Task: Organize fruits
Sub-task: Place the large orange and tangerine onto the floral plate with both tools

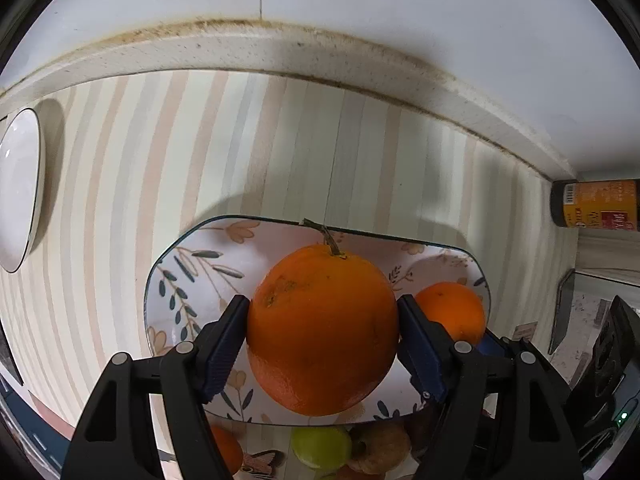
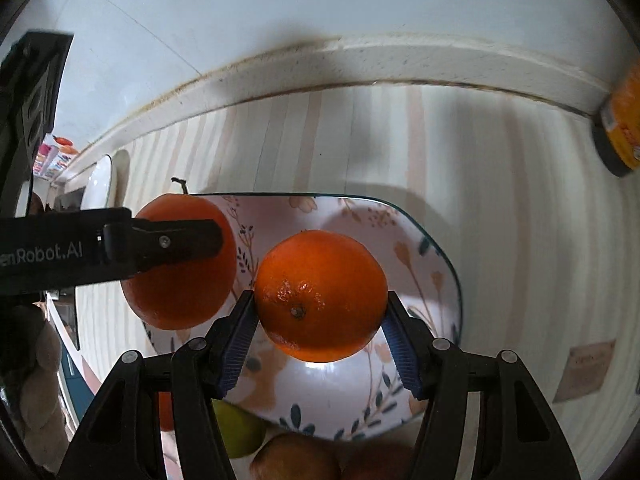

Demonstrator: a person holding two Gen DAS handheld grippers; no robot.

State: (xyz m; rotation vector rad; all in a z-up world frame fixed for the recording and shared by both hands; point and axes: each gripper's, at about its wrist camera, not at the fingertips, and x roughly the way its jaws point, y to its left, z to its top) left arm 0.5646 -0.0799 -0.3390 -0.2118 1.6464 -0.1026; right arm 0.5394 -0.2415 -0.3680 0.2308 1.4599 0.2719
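My left gripper [image 1: 323, 322] is shut on a large stemmed orange [image 1: 320, 332] and holds it over a floral plate [image 1: 188, 272]. In the right wrist view the same orange [image 2: 176, 296] hangs at the left with the left gripper's finger [image 2: 176, 242] across it. My right gripper [image 2: 320, 320] is shut on a smaller orange [image 2: 320, 296] above the same floral plate [image 2: 400, 260]. That smaller orange also shows in the left wrist view [image 1: 452, 312], to the right of the big one.
Below the plate lie more fruits: a green one [image 1: 322, 446], a brown one [image 1: 380, 452] and an orange one [image 1: 228, 448]. A white dish [image 1: 18, 188] sits far left. A labelled jar [image 1: 596, 204] stands at the right by the wall ledge.
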